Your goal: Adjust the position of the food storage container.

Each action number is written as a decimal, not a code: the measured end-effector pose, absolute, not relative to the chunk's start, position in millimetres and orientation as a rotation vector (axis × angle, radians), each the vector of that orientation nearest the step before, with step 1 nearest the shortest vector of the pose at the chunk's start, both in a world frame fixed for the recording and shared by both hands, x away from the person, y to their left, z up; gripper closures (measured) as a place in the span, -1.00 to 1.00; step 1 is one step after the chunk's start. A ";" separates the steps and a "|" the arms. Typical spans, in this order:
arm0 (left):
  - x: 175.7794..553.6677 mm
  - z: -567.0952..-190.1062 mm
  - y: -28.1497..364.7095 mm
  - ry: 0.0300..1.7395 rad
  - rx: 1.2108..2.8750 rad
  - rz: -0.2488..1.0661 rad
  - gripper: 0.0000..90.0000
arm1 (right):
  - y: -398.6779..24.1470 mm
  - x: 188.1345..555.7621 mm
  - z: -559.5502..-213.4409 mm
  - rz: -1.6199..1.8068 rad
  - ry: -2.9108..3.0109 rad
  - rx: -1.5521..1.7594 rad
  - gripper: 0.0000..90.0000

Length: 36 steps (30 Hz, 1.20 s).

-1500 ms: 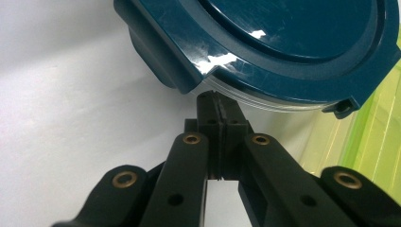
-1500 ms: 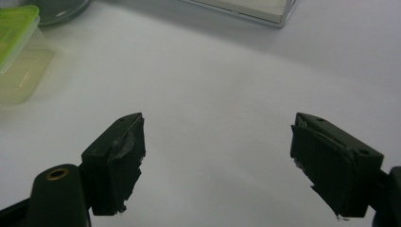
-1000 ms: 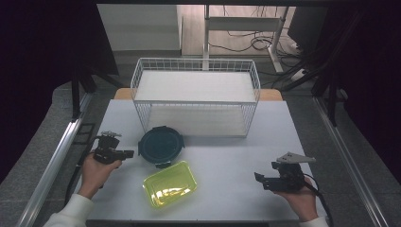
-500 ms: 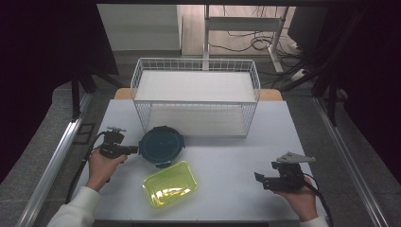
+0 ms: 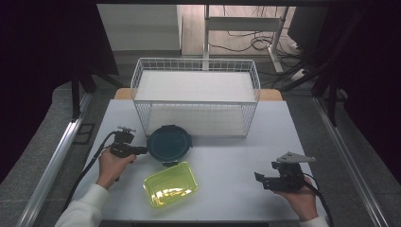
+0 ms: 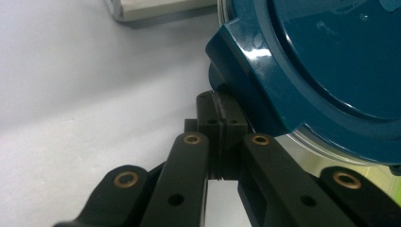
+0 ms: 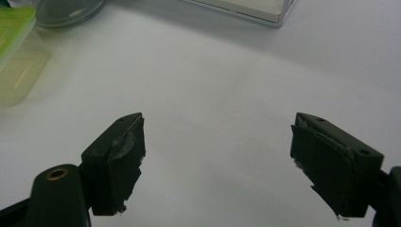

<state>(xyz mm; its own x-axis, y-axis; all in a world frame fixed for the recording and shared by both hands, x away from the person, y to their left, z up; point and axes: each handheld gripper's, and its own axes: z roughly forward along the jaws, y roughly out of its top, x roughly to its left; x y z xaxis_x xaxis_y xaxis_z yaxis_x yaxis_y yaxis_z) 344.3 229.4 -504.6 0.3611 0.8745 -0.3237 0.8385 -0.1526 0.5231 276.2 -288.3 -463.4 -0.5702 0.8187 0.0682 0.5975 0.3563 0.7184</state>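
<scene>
Overhead, the pale grey-white tabletop (image 5: 222, 156) lay matte and bare except for three things. At its far edge sat a white wire-mesh basket (image 5: 196, 97), rectangular, with a flat white liner inside. Just in front of the basket's left half lay a round container with a dark teal plastic lid (image 5: 169, 143), clip tabs around its rim. Just beside that, toward the person, sat a translucent yellow-green rectangular plastic box (image 5: 171, 184), set askew.

The left gripper (image 5: 140, 151) was held low over the table at the round container's left edge. In the left gripper view its jaws were pressed together with nothing between them, tips right at a lid tab (image 6: 246, 71); whether they touched the tab, I could not tell. A black cable trailed back past the white sleeve (image 5: 82, 208).

The right gripper (image 5: 259, 178) rested well apart from everything, at the near right of the table. Its jaws stood wide apart and empty, bare tabletop between them.

Around the table the room was dark: black drapes either side, grey floor, metal rails along both flanks. Beyond the basket, a lit patch of wooden floor with loose cables (image 5: 246, 45) and white table legs.
</scene>
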 end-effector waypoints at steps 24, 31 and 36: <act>348.7 -496.8 222.9 1.432 1.962 0.095 1.00 | -289.5 275.9 -463.5 1.037 2.317 1.260 -0.58; 328.2 -482.1 234.9 1.382 1.874 0.141 0.72 | -289.8 276.9 -463.2 1.075 2.308 1.257 -0.58; 319.4 -472.1 243.2 1.356 1.793 0.069 -0.04 | -287.5 276.5 -458.5 1.141 2.298 1.246 -0.59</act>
<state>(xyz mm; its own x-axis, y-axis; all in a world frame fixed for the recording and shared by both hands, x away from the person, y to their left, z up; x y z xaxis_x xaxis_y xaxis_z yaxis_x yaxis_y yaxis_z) 319.4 243.2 -472.1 0.4069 0.8061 -0.4298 0.7586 -0.0360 0.6505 276.5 -287.5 -458.5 -0.5847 0.8034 0.1125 0.5753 0.3129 0.7557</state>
